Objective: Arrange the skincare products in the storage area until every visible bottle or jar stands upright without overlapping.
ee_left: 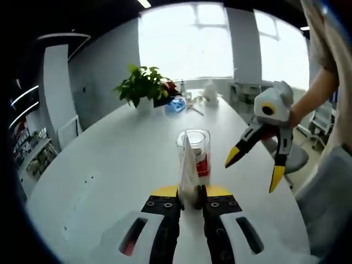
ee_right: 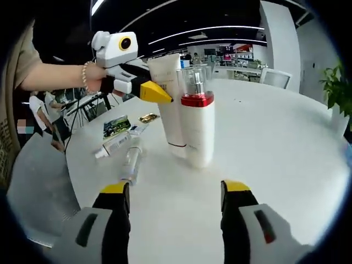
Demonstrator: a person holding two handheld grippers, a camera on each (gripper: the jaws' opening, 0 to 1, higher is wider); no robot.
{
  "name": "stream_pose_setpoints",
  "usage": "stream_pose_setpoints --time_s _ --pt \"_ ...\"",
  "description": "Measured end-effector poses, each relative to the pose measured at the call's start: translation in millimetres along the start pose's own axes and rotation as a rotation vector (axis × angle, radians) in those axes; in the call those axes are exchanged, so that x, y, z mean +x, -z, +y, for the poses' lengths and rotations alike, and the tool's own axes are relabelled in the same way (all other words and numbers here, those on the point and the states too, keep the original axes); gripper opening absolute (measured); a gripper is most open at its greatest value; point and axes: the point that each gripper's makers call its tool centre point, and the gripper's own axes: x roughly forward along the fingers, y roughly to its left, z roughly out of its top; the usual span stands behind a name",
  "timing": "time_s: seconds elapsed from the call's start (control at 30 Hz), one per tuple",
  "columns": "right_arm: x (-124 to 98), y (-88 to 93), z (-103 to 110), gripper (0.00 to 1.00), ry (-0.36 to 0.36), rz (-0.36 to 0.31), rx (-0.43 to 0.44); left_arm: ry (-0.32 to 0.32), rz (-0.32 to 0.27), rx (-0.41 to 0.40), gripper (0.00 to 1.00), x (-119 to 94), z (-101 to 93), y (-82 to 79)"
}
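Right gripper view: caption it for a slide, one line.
Left gripper holds a white tube upright beside a red-collared pump bottle on the white table; right gripper open.

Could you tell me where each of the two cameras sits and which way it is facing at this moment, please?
Left gripper view: rides on the left gripper, shut on the white tube, facing along the white table toward a potted plant and windows; a person's arm holds the right gripper.
Right gripper view: rides on the open right gripper, facing the pump bottle and white tube; the left gripper enters beside the tube.
Shared: tube, pump bottle, table.
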Motion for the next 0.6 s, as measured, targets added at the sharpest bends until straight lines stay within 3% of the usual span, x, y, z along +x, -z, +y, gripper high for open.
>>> stream_pose_setpoints --time_s 0.4,0.6 --pt "-5 -8.2 6 0.7 -0.001 -0.004 -0.018 -0.067 0.008 -0.081 0.34 -21 2.4 -2.9" --pt "-8 -15.7 15 0.73 -0.002 -0.012 -0.027 -0.122 0.057 -0.153 0.51 -40 -3.8 7.2"
